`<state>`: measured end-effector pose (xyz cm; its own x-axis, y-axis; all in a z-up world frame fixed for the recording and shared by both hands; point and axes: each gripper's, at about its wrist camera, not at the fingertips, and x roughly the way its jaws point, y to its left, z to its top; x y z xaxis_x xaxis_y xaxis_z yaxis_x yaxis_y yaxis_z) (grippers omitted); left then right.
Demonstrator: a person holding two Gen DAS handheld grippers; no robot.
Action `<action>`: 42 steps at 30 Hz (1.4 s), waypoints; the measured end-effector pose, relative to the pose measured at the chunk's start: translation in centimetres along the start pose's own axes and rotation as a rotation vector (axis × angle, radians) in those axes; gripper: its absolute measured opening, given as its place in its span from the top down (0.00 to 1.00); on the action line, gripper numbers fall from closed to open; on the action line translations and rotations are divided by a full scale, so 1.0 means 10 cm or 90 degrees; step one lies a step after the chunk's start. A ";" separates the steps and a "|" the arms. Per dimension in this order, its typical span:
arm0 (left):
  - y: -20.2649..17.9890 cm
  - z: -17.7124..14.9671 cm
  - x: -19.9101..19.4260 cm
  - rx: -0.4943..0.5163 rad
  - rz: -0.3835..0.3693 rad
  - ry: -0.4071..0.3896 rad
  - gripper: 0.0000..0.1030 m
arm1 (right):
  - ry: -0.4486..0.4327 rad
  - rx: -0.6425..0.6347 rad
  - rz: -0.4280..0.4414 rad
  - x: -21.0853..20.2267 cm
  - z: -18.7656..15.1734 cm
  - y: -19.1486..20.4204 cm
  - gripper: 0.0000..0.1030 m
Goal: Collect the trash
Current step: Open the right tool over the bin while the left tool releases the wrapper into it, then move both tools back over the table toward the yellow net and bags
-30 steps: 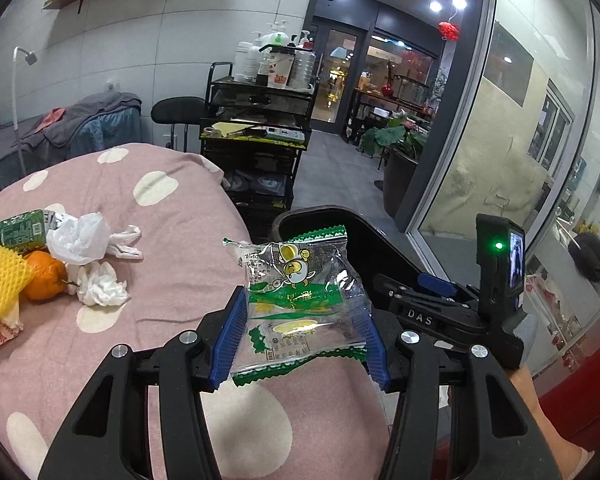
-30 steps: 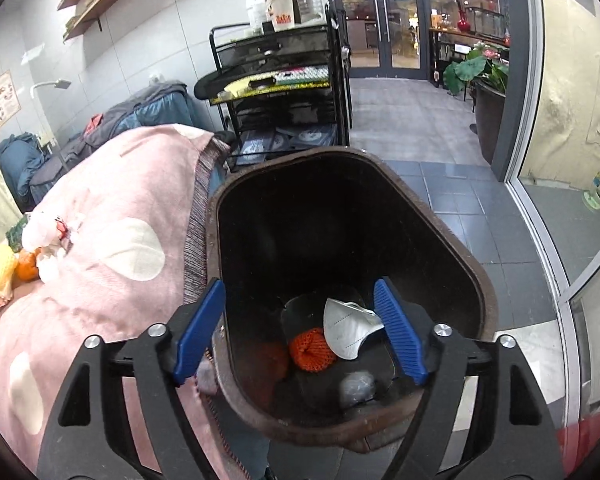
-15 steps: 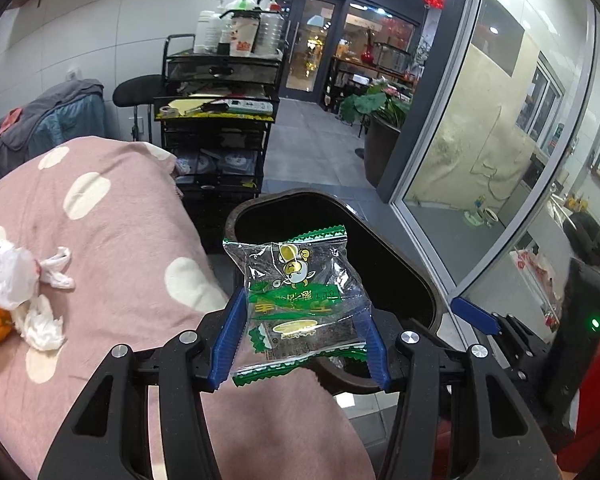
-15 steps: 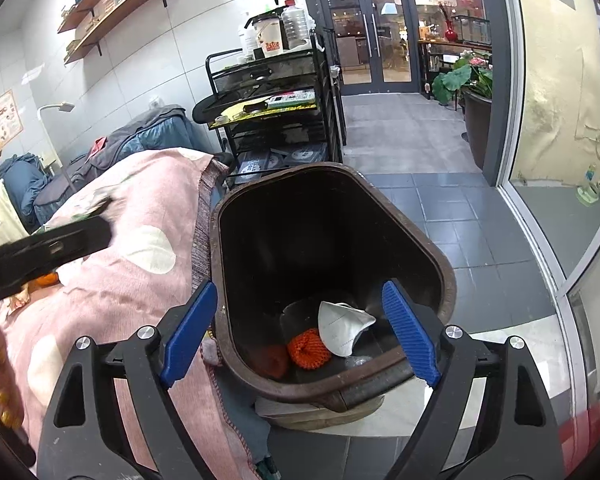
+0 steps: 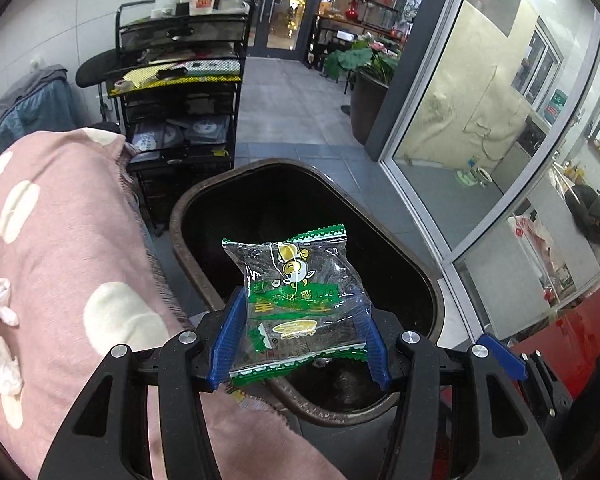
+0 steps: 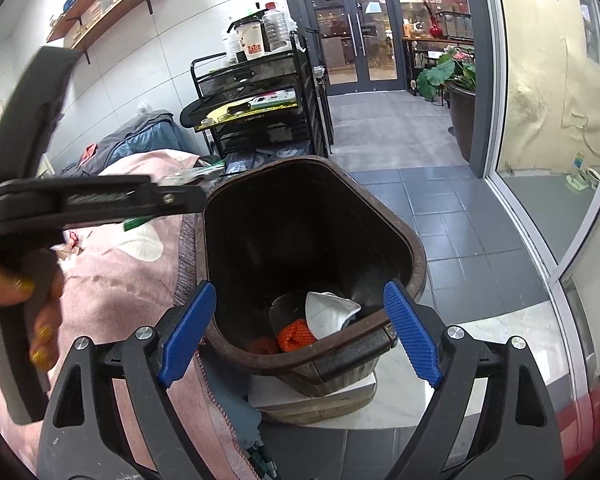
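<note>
My left gripper point(image 5: 298, 340) is shut on a clear and green snack wrapper point(image 5: 300, 300) and holds it over the near rim of the dark brown trash bin point(image 5: 228, 184). In the right wrist view the left gripper point(image 6: 196, 196) reaches in from the left, at the bin's point(image 6: 416, 256) left rim. My right gripper point(image 6: 296, 336) is open and empty, just in front of the bin. Inside the bin lie a white mask point(image 6: 328, 312) and an orange net point(image 6: 296, 334).
The pink polka-dot tablecloth point(image 5: 60, 240) lies left of the bin, with crumpled white tissues point(image 5: 0, 344) at its left edge. A black cart point(image 5: 180, 92) stands behind the table. A glass wall point(image 5: 480, 140) runs along the right. Grey tiled floor lies beyond the bin.
My left gripper has carried the wrapper rightward from over the table to above the bin. My right gripper has pulled back a little from the bin's mouth.
</note>
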<state>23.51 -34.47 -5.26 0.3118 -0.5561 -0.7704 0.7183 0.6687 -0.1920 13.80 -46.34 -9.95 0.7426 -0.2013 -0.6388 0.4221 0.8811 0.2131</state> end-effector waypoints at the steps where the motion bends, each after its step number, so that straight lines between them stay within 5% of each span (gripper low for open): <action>1: -0.01 0.02 0.03 0.004 0.002 0.005 0.49 | 0.001 -0.001 -0.001 0.00 -0.01 0.00 0.17; 8: -0.07 0.08 0.26 0.025 0.012 0.055 0.46 | 0.010 -0.002 -0.002 -0.03 -0.06 -0.01 0.17; 12: -0.07 0.10 0.32 0.035 0.035 0.064 0.18 | 0.020 -0.003 0.000 -0.04 -0.09 -0.02 0.17; 17: -0.07 0.10 0.27 0.043 0.046 0.055 0.11 | 0.022 -0.003 0.000 -0.05 -0.12 -0.02 0.17; 30: 0.11 0.13 -0.27 -0.001 0.026 -0.046 0.06 | 0.018 -0.014 0.019 -0.05 -0.09 0.15 0.12; 42: 0.32 -0.25 -1.04 -0.016 0.091 -0.164 0.06 | 0.007 -0.043 0.061 -0.06 -0.01 0.45 0.11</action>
<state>21.00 -25.34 0.66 0.5589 -0.5598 -0.6118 0.6408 0.7598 -0.1097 15.13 -42.22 -8.70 0.7716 -0.1107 -0.6264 0.3138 0.9229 0.2234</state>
